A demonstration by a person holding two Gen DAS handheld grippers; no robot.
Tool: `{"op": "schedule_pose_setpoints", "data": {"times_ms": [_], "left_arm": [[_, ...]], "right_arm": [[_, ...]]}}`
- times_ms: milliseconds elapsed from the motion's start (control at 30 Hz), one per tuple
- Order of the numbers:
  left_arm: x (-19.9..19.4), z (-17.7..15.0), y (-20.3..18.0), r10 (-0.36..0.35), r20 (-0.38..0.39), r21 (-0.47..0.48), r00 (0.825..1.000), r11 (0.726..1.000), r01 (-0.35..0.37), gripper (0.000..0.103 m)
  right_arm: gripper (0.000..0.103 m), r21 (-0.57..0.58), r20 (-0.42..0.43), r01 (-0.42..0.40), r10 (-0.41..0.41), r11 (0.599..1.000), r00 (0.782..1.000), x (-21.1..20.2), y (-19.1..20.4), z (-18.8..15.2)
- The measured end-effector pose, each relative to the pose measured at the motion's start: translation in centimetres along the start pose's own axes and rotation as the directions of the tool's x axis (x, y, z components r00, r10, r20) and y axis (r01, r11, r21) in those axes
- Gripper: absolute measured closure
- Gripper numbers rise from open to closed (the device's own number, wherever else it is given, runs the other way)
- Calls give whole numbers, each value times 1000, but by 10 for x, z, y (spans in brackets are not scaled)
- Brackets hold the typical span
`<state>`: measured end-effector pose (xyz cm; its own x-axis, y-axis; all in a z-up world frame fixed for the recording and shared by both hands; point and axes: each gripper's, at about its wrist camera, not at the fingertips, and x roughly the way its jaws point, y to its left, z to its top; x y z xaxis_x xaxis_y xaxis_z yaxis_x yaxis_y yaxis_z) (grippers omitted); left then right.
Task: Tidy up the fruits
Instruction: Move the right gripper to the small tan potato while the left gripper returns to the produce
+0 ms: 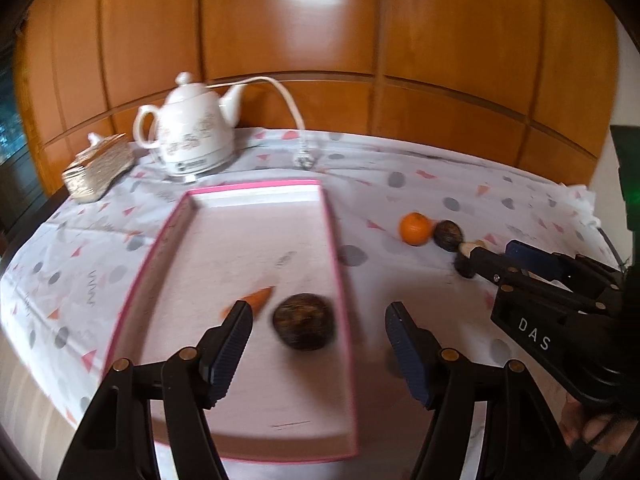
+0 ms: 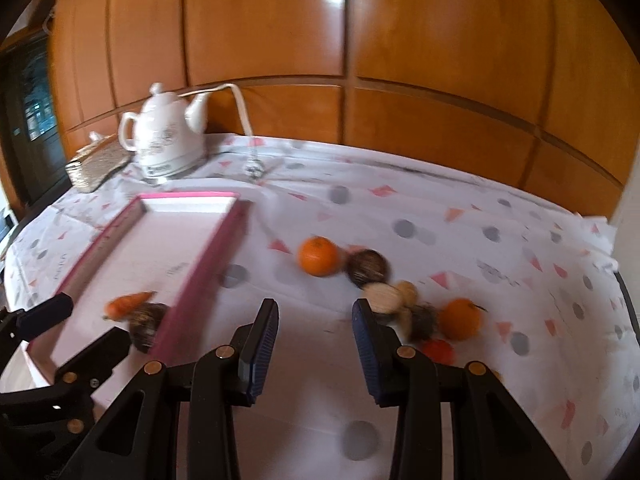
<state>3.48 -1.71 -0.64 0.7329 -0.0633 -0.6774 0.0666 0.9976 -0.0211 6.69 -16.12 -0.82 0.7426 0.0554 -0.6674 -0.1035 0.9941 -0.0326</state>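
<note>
Fruits left on the worktop, led by the firm, smooth, roll-prone orange beside the pink tray, need gripping across the widest girth; left tool and right tool both stand released and empty.

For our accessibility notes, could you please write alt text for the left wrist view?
Open left tongs hover over a pink-rimmed tray holding a carrot and a dark round fruit. Right of it, an orange lies on the patterned tablecloth; behind, a white teapot.
</note>
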Motion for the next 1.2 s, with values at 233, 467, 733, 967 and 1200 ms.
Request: {"op": "schedule_pose_setpoints", "data": {"times_ms": [233, 467, 733, 967, 1200], "left_arm": [[17, 3, -35, -80, -43, 72, 996, 994, 83, 33], [34, 2, -55, -142, -92, 90, 986, 985, 150, 34], [58, 1, -71, -218, -166, 55, 962, 972, 230, 34], [68, -2, -90, -275, -196, 80, 941, 952, 295, 44], [79, 0, -92, -289, -215, 52, 933, 950, 307, 49]], "right_arm": [[64, 102, -42, 97, -93, 990, 995, 3, -61, -19], [64, 191, -90, 163, -148, 968, 985, 1, -115, -48], [64, 253, -108, 144, -120, 957, 987, 4, -145, -66], [64, 262, -99, 103, -79, 960, 992, 6, -148, -72], [64, 252, -88, 71, -50, 965, 995, 14, -146, -66]]}}
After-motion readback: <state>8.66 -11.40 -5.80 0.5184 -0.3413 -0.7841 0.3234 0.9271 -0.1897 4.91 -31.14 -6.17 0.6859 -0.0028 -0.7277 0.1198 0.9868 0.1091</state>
